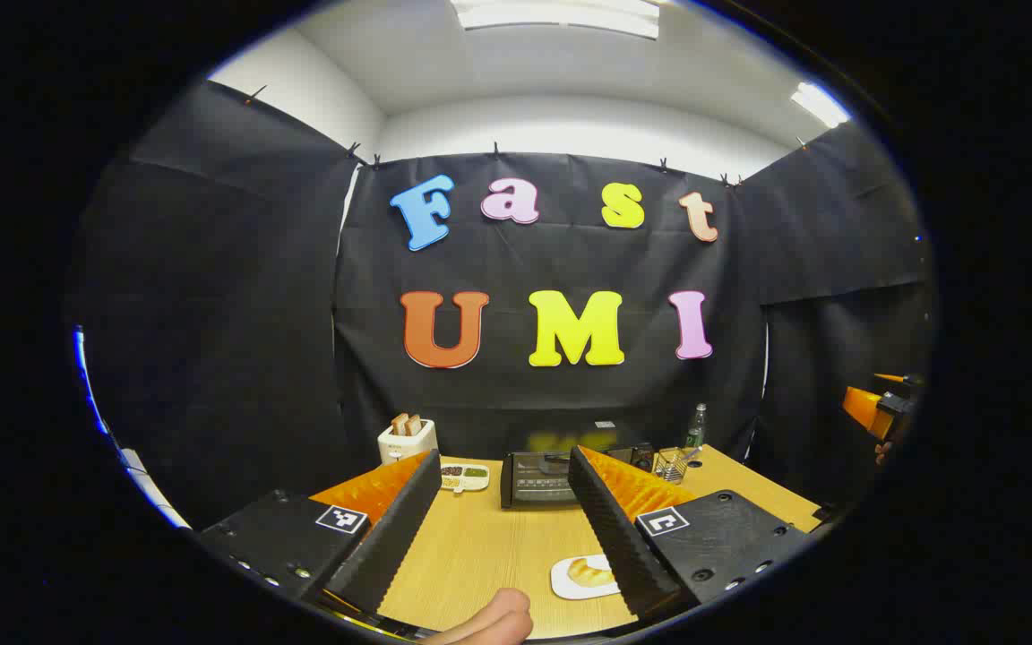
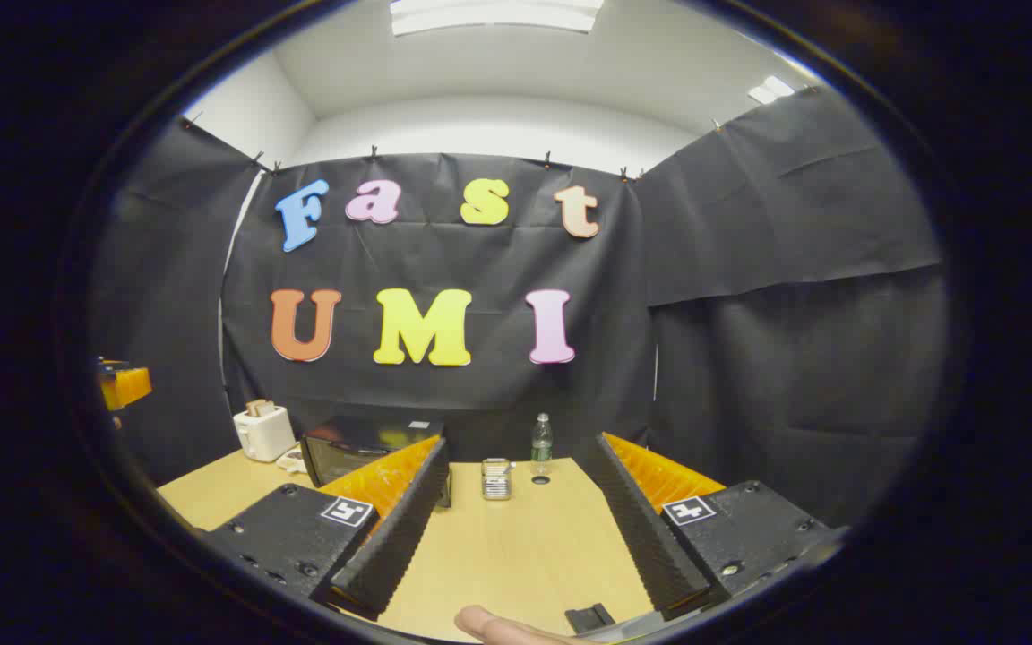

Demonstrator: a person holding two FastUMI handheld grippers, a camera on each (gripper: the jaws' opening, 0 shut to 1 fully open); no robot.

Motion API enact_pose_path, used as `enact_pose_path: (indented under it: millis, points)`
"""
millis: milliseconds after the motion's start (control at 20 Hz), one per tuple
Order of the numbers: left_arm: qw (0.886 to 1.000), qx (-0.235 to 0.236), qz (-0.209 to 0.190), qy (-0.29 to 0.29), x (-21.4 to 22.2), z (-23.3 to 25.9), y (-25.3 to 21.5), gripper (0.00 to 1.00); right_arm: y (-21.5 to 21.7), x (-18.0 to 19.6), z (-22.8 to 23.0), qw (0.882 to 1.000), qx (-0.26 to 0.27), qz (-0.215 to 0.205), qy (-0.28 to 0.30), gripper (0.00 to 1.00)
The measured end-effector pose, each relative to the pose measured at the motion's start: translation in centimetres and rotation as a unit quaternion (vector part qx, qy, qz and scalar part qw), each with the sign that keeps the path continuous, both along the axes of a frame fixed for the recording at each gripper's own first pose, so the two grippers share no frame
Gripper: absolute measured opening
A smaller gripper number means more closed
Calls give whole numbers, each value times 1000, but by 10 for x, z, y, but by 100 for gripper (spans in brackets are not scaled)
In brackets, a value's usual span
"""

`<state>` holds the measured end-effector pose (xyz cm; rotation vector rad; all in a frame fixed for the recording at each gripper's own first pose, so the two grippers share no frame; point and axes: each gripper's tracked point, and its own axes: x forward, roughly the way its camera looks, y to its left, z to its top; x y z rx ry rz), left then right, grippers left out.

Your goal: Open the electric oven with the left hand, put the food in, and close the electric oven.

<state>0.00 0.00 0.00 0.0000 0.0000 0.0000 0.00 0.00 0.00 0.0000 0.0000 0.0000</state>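
White toaster (image 1: 406,438) with two bread slices, far left on table (image 1: 489,546). Small divided dish (image 1: 464,477) just right of it. Wire rack (image 1: 673,464) and green bottle (image 1: 698,425) at far right; bottle stands behind rack. Ceiling lights on.

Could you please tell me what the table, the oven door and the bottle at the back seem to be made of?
Table: wood or wood-look laminate, matte, with pale grain lines.
Oven door: probably glass in a dark frame, since it reflects the wall glossily; the body looks like dark metal or plastic.
Bottle: clear plastic or glass, see-through; too small to tell which.
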Motion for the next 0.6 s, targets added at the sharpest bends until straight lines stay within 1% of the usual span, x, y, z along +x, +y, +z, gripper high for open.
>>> enact_pose_path:
  millis: [150, 250, 600]
  points:
    - [1000, -3, -11, 2, 1, -7, -11, 94, -1, 1, -5, 1000, 1, 2, 7, 100]
    - [1000, 2, -5, 4, 4, -11, -6, 94, 1, 0, -6, 1000, 3, 11, 9, 100]
    - [1000, 6, 4, 15, 12, -24, 1, 94, -10, 1, -12, 1000, 9, 4, 9, 100]
